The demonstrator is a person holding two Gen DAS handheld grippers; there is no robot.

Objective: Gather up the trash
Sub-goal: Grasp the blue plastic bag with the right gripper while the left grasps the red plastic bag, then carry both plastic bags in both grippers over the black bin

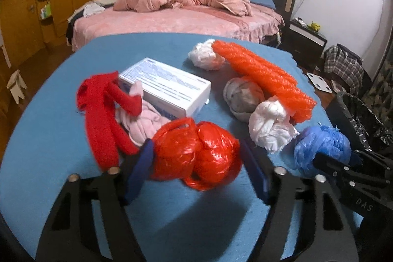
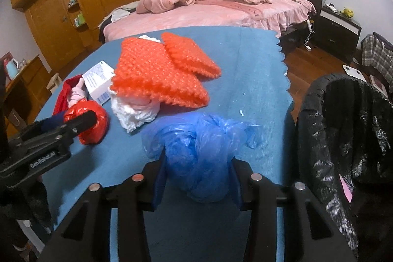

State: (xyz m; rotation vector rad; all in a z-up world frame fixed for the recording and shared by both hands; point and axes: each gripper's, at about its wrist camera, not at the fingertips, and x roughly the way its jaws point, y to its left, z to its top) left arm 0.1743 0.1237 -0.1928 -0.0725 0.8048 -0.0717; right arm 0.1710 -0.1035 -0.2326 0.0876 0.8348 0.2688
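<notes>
So I'm working both grippers over the blue table cover [image 1: 61, 139] right now. My left gripper [image 1: 196, 163] is sitting around the red plastic bag ball [image 1: 196, 156]. One blue pad is touching its left side, the other is standing just off its right side with a sliver of gap showing, so I'm not calling that a grip; the jaws are parted with the ball between them.

My right gripper [image 2: 196, 178] is squeezing the crumpled blue plastic bag [image 2: 199, 146]; both pads are pressing into its sides, and the bag is bulging out ahead of the fingertips and resting low over the cloth. The black-lined trash bin [image 2: 343, 129] is standing just off the table edge to the right of it.

Further out ahead of the left gripper I'm seeing a white wad [image 1: 270, 127], a grey wad [image 1: 243, 97], orange bubble wrap [image 1: 262, 77], a white box [image 1: 169, 85] and a red cloth [image 1: 103, 119] lying beside a pink one [image 1: 140, 124].
</notes>
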